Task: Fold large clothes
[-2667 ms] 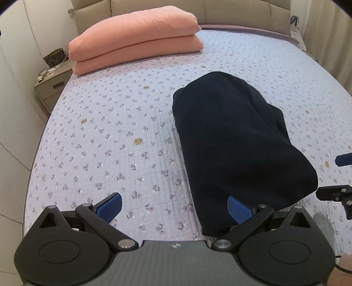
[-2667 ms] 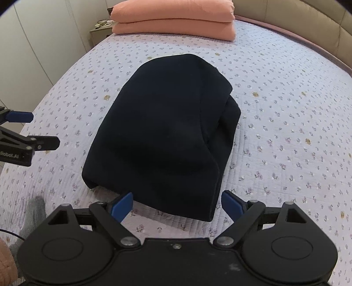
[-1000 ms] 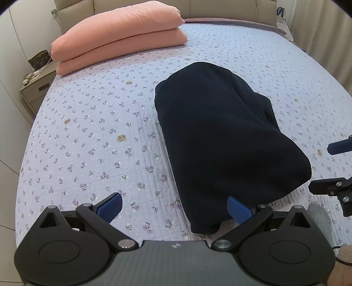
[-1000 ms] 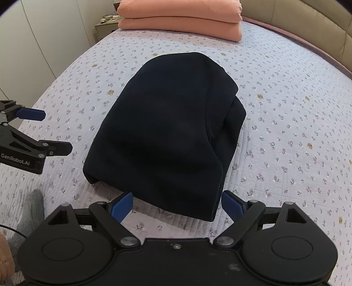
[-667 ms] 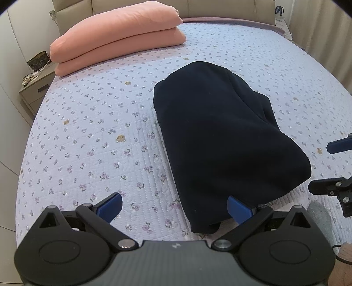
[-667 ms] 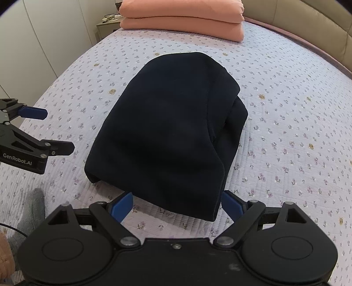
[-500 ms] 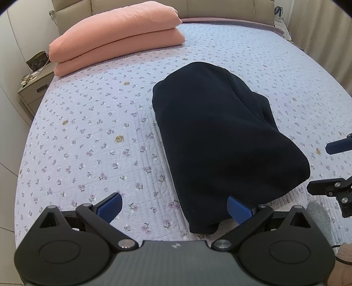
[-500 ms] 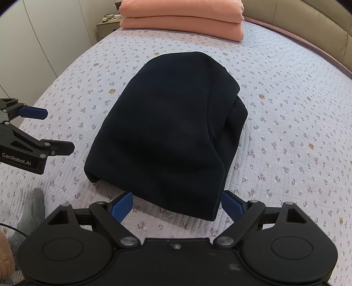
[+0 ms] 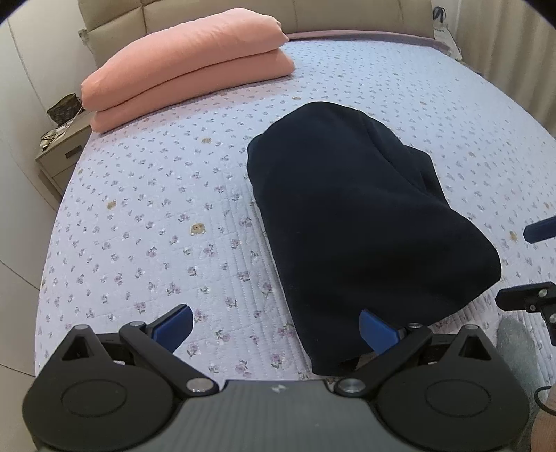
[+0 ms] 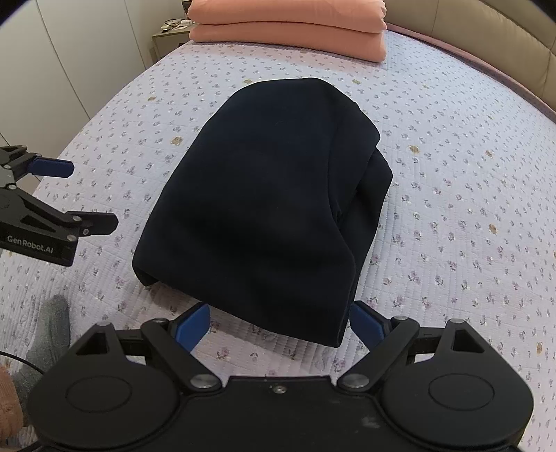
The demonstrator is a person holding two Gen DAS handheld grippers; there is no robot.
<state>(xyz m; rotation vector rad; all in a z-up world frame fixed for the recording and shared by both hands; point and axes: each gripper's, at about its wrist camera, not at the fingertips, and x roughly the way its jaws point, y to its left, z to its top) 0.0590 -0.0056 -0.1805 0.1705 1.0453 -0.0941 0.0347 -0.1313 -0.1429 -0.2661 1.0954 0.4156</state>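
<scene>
A dark navy garment [image 9: 361, 215] [image 10: 271, 208] lies folded into a thick bundle on the floral quilt [image 9: 156, 215]. My left gripper [image 9: 274, 325] hovers open just in front of the bundle's near left corner; its right blue pad [image 9: 377, 330] sits by the hem. My right gripper [image 10: 278, 325] is open too, straddling the near right edge of the bundle without holding cloth. Each gripper appears at the side of the other's view: the left gripper [image 10: 66, 194] and the right gripper [image 9: 531, 267].
Two stacked salmon pillows [image 9: 187, 69] [image 10: 288, 21] rest at the head of the bed. A bedside cabinet [image 9: 59, 146] stands at the left. A grey sock on a foot [image 10: 52, 323] shows near the bed's front edge.
Both grippers stayed open and nearly in place. The cameras drifted slightly closer to the bundle, which has not moved.
</scene>
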